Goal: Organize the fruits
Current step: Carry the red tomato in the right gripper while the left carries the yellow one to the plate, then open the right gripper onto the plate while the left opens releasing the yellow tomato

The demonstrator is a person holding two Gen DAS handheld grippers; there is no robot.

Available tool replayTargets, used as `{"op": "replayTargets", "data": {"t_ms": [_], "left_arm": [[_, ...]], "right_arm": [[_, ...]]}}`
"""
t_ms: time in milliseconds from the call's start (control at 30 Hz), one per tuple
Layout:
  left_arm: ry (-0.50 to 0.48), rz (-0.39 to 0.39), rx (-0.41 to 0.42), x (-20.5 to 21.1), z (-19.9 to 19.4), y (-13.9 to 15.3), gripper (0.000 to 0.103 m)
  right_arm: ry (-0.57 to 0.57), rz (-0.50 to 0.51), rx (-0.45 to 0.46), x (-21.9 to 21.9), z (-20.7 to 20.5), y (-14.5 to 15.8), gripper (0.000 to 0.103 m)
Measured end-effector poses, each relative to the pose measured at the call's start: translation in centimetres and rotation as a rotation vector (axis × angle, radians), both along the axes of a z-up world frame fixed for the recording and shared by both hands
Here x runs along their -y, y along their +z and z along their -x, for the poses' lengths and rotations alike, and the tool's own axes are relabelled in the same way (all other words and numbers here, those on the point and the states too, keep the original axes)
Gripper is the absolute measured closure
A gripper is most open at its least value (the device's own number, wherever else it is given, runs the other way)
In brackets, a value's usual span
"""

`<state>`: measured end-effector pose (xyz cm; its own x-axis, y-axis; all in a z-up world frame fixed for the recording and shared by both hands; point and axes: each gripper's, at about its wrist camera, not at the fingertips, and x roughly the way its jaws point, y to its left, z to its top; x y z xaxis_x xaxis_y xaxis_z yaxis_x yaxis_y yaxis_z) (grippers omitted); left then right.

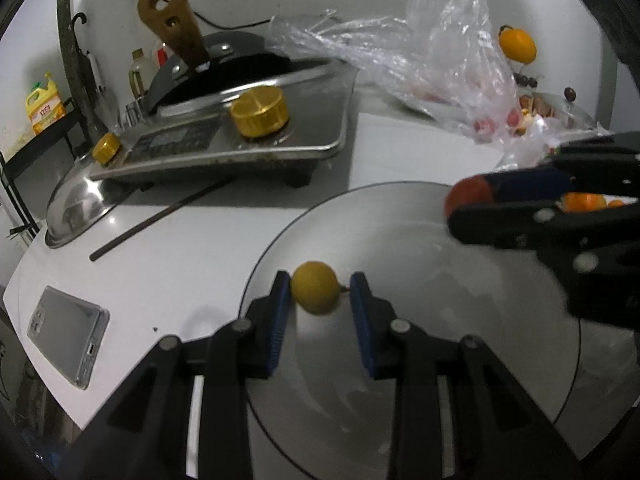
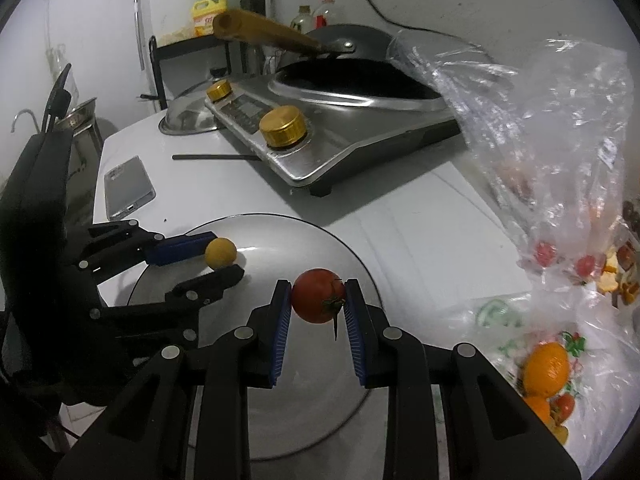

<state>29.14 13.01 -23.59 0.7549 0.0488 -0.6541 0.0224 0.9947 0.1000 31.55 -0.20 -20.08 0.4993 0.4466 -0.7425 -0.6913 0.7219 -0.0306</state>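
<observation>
Left gripper (image 1: 320,288) pinching yellow fruit (image 1: 314,287); right gripper (image 2: 318,296) pinching tomato (image 2: 318,295). I hold both above the plate (image 1: 420,360), tomato at its 1 o'clock.

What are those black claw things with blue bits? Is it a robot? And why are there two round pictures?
No robot here: a person holds one pair of tongs in each hand, and each pair carries a small camera looking along its fingers. That gives two round pictures.

The left tongs pinch a small round yellow fruit. The right tongs pinch a small red tomato with a green stalk. Both hang over a round shiny metal plate with nothing lying on it.

On the white counter also sit a steel cooker with gold knobs, a black pan with a wooden handle, a silver phone, a crinkly clear plastic bag and an orange.
</observation>
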Motion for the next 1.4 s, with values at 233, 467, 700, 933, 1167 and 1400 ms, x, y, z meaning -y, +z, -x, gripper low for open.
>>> {"op": "replayTargets", "data": {"t_ms": [233, 467, 700, 933, 1167, 1400], "left_arm": [[0.000, 0.010, 0.006, -0.2, 0.1, -0.1, 0.070], [-0.011, 0.025, 0.008, -0.4, 0.0, -0.1, 0.070], [-0.016, 0.032, 0.008, -0.4, 0.0, -0.1, 0.070], [-0.018, 0.033, 0.007, -0.3, 0.0, -0.1, 0.068], [-0.040, 0.044, -0.005, -0.2, -0.1, 0.1, 0.056], [-0.006, 0.049, -0.002, -0.1, 0.4, 0.8, 0.050]], "right_arm": [[0.017, 0.025, -0.017, -2.0, -0.9, -0.9, 0.074], [-0.009, 0.049, -0.048, -2.4, -1.7, -2.0, 0.074], [-0.029, 0.053, -0.064, -2.5, -1.9, -2.5, 0.074], [-0.057, 0.049, -0.066, -2.1, -2.0, -2.5, 0.066], [-0.081, 0.027, -0.055, -1.6, -1.8, -1.9, 0.054], [-0.104, 0.001, -0.035, 0.0, -1.1, -0.7, 0.054]]}}
